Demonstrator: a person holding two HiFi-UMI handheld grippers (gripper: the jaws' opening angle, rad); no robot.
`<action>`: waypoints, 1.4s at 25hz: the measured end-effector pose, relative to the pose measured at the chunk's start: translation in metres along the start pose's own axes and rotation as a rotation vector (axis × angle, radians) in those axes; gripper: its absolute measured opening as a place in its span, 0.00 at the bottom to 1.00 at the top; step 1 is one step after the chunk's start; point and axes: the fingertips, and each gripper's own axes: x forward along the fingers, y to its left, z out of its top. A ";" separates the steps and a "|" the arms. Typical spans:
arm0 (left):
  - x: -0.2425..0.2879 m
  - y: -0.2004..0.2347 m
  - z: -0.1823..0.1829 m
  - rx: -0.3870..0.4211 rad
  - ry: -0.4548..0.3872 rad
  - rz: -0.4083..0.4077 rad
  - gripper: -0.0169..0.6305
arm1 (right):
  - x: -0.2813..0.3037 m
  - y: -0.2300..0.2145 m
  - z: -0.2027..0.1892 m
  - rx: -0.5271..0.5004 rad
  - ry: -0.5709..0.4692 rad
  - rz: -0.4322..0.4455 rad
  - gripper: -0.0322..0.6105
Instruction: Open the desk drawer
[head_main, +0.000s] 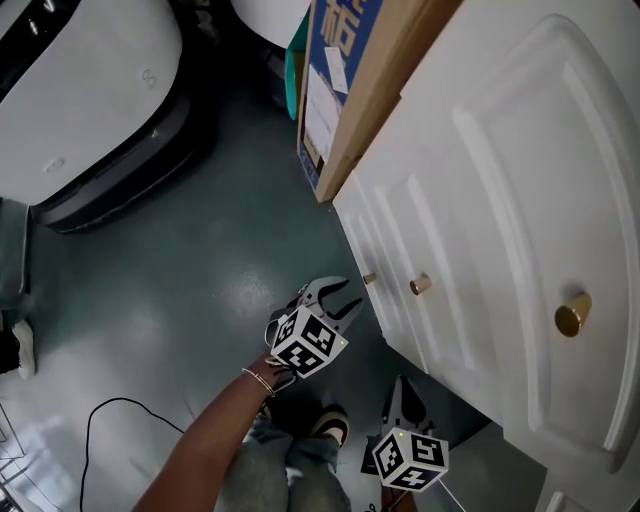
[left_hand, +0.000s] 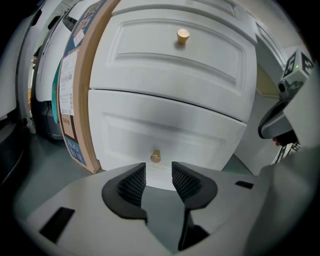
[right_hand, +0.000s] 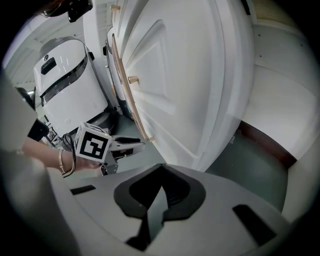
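Facing the white desk's lower drawer (left_hand: 165, 132), the left gripper (left_hand: 157, 174) has its jaws released and set apart, with nothing between them. The drawer's brass knob (left_hand: 155, 156) sits just beyond the jaw tips, in line with the gap and untouched. The drawer is shut, its front level with the upper drawer (left_hand: 175, 65). The right gripper (right_hand: 161, 175) hangs nearer, to the right of the left gripper and close to the desk front, with its jaws clenched together on nothing. A cardboard box (head_main: 345, 90) leans against the desk's far left side.
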 end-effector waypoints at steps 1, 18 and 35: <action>0.005 0.001 -0.002 -0.002 0.001 -0.003 0.27 | 0.002 0.000 -0.002 -0.005 0.002 0.003 0.06; 0.044 0.011 0.005 0.055 -0.032 -0.067 0.27 | 0.024 -0.001 -0.010 -0.018 0.018 0.030 0.06; 0.046 0.007 0.006 0.058 -0.041 -0.106 0.16 | 0.025 0.000 -0.009 -0.040 0.059 0.039 0.06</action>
